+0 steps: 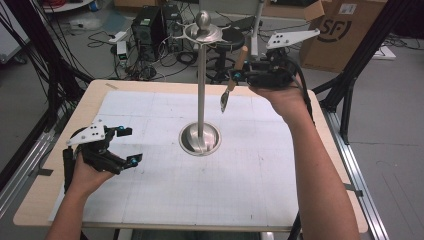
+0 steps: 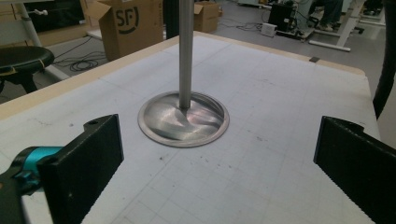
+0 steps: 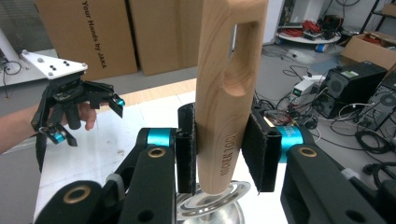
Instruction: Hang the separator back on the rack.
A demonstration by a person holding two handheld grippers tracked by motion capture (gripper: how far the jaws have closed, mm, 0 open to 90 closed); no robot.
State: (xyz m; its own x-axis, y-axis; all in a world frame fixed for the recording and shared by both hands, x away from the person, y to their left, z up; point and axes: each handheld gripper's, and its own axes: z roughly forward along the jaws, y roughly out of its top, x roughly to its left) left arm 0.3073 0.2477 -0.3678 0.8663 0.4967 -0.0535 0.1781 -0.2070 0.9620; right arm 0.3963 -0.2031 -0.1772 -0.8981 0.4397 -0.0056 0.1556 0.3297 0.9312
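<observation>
In right gripper [image 1: 235, 76]: wooden-handled utensil [image 1: 233, 80].

Upright metal stand [image 1: 201, 85] mid-table blocking the centre, open mat [image 1: 150, 190] on all sides

One tall polished steel stand [image 1: 201, 90] with round dished base and ball-topped disc; one wooden-handled utensil [image 1: 234, 75] with small metal blade; two black two-jaw grippers, left [image 1: 125, 145] and right [image 1: 239, 75]; one white gridded paper sheet [image 1: 260, 165]; one pale wooden table [image 1: 35, 190]; several brown cardboard boxes [image 1: 340, 30]
</observation>
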